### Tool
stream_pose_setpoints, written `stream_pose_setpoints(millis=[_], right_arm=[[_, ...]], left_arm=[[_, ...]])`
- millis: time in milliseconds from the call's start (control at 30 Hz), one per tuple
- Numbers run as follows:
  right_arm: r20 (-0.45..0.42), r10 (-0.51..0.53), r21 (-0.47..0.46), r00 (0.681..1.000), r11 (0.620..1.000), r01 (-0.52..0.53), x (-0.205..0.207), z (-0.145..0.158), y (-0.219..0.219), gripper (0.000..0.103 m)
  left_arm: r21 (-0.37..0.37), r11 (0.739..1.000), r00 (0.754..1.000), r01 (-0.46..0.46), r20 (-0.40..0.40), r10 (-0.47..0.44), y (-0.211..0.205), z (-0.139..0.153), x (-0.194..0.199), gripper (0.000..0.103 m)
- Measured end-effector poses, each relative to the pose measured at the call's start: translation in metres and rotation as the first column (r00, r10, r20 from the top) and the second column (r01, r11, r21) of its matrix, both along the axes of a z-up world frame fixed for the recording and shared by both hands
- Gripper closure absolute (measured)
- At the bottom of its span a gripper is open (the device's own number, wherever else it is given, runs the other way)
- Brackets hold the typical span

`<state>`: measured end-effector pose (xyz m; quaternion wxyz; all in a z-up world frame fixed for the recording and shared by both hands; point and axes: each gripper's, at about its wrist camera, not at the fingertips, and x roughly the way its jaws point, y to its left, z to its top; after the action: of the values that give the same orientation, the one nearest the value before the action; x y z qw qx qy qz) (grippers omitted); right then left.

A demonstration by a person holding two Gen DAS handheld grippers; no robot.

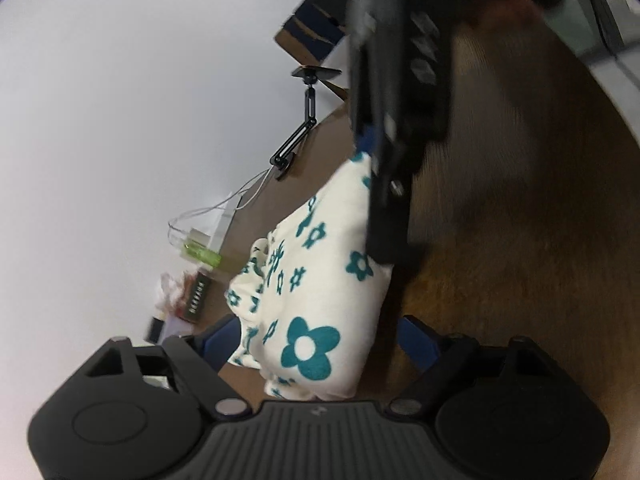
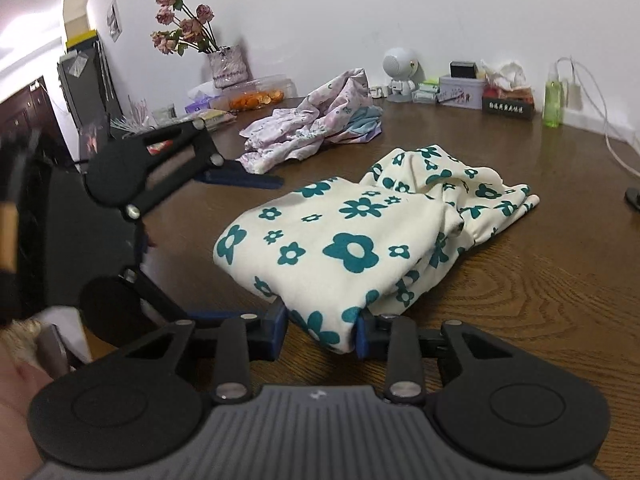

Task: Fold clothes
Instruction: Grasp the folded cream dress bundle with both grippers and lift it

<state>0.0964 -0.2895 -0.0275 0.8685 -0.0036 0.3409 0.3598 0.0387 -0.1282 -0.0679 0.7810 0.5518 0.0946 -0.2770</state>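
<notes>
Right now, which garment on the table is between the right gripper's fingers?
The cream garment with teal flowers, its near edge between the right gripper fingers. The crumpled lilac floral garment lies untouched farther back.

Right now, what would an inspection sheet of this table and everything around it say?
Surface: dark brown wooden table, bare at the near right.
Job's things: cream cloth with teal flowers, partly folded, in the middle; crumpled lilac floral garment behind it.
Clutter: vase of dried pink flowers, white round gadget, grey tin box and green plastic bottle along the back edge.
Grippers: right claw pinches the cream cloth's near corner; left claw is open wide around its other end.
Cables: white cable trailing past the bottle.
Surroundings: plain white wall.
</notes>
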Motion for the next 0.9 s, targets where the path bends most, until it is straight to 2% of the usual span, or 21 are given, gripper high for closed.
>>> stream_pose_setpoints(millis=[100,167,233,300,367,467,500,533,633,800,833,900], right_arm=[[-0.048,-0.013,0.009,0.999,1.0,0.013,0.006,0.007,-0.001,0.072],[-0.071,-0.016,0.022,0.997,1.0,0.017,0.008,0.01,-0.002,0.072],[-0.084,-0.02,0.04,0.996,0.999,0.023,0.008,0.012,-0.004,0.072],[-0.072,-0.02,0.034,0.997,0.999,0.022,0.005,0.013,-0.004,0.072],[-0.001,-0.004,-0.014,1.0,1.0,0.004,-0.007,0.015,0.0,0.067],[0.155,0.043,-0.115,0.987,0.993,-0.025,-0.038,0.018,0.007,0.041],[0.204,0.055,-0.156,0.977,0.987,-0.023,-0.046,0.018,0.009,0.025],[0.259,0.069,-0.214,0.963,0.977,-0.012,-0.054,0.015,0.012,0.018],[0.385,0.123,-0.381,0.915,0.924,0.036,-0.069,0.005,0.023,0.018],[0.492,0.266,-0.589,0.829,0.803,0.092,-0.07,-0.014,0.045,0.018],[0.494,0.293,-0.606,0.819,0.791,0.083,-0.069,-0.015,0.047,0.018],[0.465,0.318,-0.598,0.826,0.801,0.029,-0.064,-0.011,0.048,0.022]], left_arm=[[0.06,0.998,0.998,0.024,0.055,-0.027,-0.005,-0.005,0.001,0.032],[0.081,0.996,0.996,0.048,0.071,-0.053,-0.007,-0.007,0.001,0.059],[0.095,0.993,0.994,0.069,0.078,-0.076,-0.008,-0.007,0.0,0.063],[0.1,0.991,0.993,0.087,0.076,-0.095,-0.006,-0.006,-0.002,0.066],[0.1,0.99,0.993,0.104,0.052,-0.109,-0.004,-0.002,-0.004,0.069],[0.08,0.99,0.993,0.118,-0.024,-0.116,0.0,0.011,-0.002,0.069],[0.081,0.989,0.992,0.122,-0.046,-0.118,0.002,0.015,-0.001,0.069],[0.081,0.989,0.99,0.126,-0.067,-0.121,0.003,0.019,0.0,0.069],[0.075,0.986,0.979,0.15,-0.148,-0.138,0.006,0.036,0.002,0.069],[0.045,0.981,0.938,0.19,-0.304,-0.167,0.007,0.063,0.002,0.069],[0.036,0.981,0.926,0.193,-0.337,-0.17,0.007,0.068,0.003,0.069],[0.016,0.981,0.899,0.194,-0.403,-0.171,0.005,0.077,0.008,0.069]])
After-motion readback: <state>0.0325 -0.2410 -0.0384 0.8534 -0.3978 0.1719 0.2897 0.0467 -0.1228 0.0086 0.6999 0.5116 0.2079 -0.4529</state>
